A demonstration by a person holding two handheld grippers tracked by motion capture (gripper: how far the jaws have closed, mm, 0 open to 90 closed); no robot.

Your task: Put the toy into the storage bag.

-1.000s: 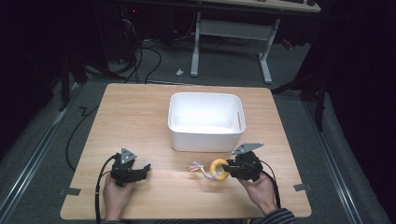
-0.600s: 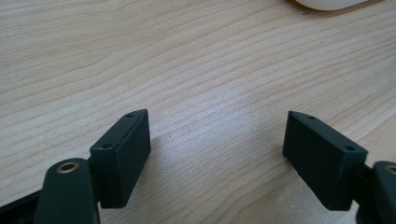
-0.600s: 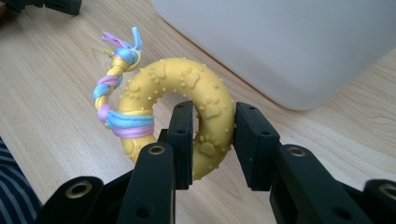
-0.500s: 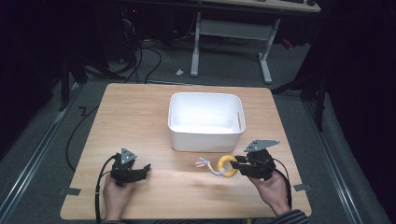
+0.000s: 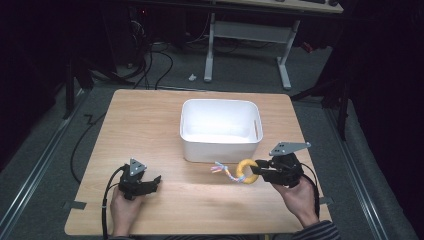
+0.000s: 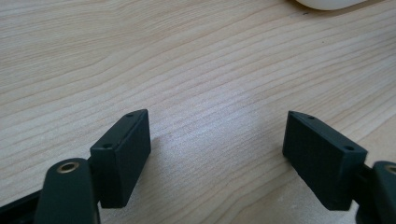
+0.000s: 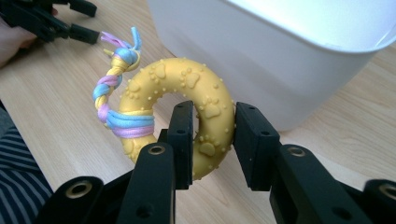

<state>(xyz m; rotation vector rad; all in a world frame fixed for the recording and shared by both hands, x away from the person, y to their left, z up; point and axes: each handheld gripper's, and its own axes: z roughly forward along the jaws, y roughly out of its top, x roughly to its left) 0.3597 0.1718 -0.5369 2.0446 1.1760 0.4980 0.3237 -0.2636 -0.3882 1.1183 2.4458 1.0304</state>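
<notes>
A yellow rubber ring toy (image 7: 187, 88) with paw prints and a pastel braided rope (image 7: 114, 79) is held above the table. My right gripper (image 7: 212, 140) is shut on the ring's lower rim. In the high view the yellow ring toy (image 5: 246, 171) hangs just in front of the white bin (image 5: 220, 145), with the right gripper (image 5: 261, 170) at its right side. Near the table's front left, my left gripper (image 5: 156, 181) rests low, open and holding nothing. Its black fingers (image 6: 123, 154) stand wide apart over bare wood in the left gripper view.
The white bin's wall (image 7: 261, 60) rises close behind the toy. The wooden table (image 5: 150, 125) has free room on its left half. Beyond the table are desk legs (image 5: 285, 65) and cables (image 5: 160, 55) on the floor.
My right gripper has lifted the ring toy off the table and drawn it slightly to the right. The left gripper has stayed where it was.
</notes>
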